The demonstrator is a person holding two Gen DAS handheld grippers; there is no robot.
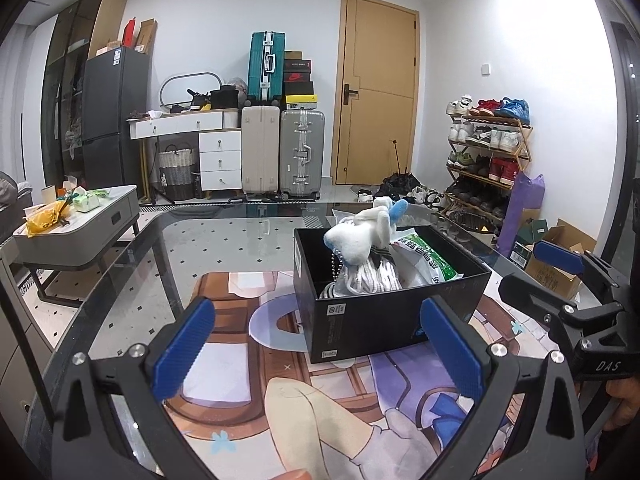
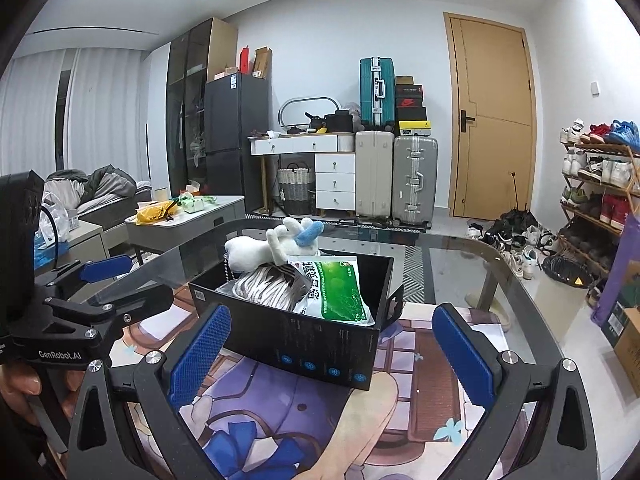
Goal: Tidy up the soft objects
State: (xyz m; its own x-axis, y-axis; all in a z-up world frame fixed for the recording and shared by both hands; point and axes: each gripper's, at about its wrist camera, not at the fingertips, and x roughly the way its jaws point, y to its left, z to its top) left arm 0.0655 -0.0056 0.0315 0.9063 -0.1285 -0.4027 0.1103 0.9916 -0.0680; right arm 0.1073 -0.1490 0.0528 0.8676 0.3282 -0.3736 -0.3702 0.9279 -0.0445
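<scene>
Left gripper (image 1: 320,348) and right gripper (image 2: 332,352) both spread wide, empty, just short of black box (image 1: 384,320); printed mat (image 1: 240,360) bare around it.

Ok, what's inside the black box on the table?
The black box holds a white plush toy on top, a striped cloth and a green-and-white packet. Anything beneath them, and the box floor, is covered.
</scene>
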